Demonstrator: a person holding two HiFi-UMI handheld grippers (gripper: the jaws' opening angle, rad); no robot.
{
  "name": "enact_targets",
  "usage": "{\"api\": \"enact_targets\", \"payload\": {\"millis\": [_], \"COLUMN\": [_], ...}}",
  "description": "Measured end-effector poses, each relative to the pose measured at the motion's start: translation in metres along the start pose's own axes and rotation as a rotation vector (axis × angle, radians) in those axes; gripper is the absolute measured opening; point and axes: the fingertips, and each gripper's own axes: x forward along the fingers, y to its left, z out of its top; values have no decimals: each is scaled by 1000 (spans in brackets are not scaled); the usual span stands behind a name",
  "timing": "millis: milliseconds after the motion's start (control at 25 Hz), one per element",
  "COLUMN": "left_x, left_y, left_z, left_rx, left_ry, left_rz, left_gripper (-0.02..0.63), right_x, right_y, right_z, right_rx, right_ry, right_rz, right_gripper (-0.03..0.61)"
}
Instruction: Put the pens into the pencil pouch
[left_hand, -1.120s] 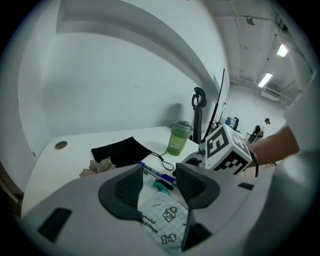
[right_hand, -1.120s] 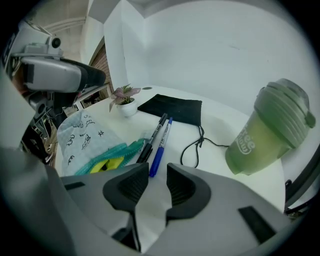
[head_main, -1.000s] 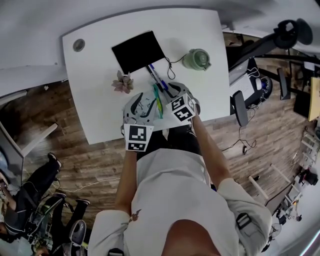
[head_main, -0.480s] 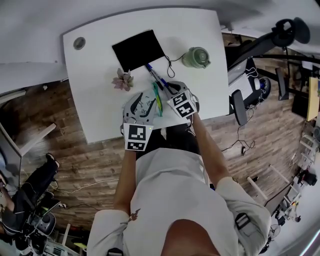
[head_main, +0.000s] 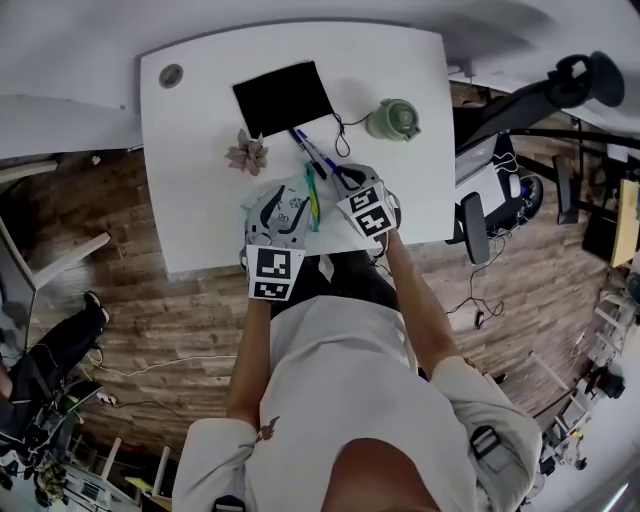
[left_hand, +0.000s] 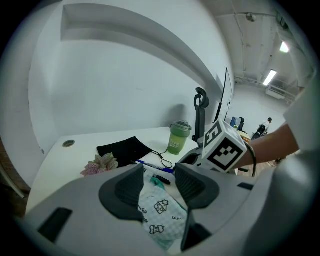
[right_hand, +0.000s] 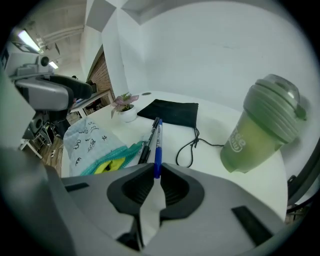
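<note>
The pencil pouch (head_main: 285, 212), white with small drawings and a teal zipper, lies near the table's front edge. My left gripper (left_hand: 159, 175) has the pouch (left_hand: 160, 215) between its wide-set jaws, its cloth against the pads. A blue pen (right_hand: 158, 145) and a black pen (right_hand: 149, 137) lie side by side beyond the pouch's open zipper (right_hand: 112, 157). My right gripper (right_hand: 156, 176) has just been closing and is shut on the near end of the blue pen (head_main: 318, 158). Its far end still points at the black bag.
A black drawstring bag (head_main: 283, 98) lies flat at the back of the white table (head_main: 200, 180), its cord running toward a green lidded cup (head_main: 393, 119). A small pink potted plant (head_main: 246, 157) stands left of the pens. An office chair (head_main: 480, 215) sits right of the table.
The head view has drifted slightly. Both grippers stay in almost the same spots over the pouch and pens.
</note>
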Motion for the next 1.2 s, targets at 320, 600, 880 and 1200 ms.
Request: {"api": "enact_targets", "payload": {"millis": [320, 600, 880, 1200], "left_x": [0, 4, 13, 28], "left_y": [-17, -28, -31, -30], "left_z": [-10, -29, -48, -79], "left_rx": [-3, -25, -34, -41], "left_ry": [51, 135, 240, 381], "left_rz": [76, 158, 220, 314], "left_gripper": [184, 175, 173, 164], "right_x": [-35, -59, -71, -78], "right_y": [-7, 1, 6, 8], "right_z": [-9, -17, -34, -44], "right_rx": [-51, -101, -122, -137], "right_ry": [-20, -42, -31, -31], "right_rz": [4, 34, 63, 83], "right_gripper": [41, 42, 43, 41]}}
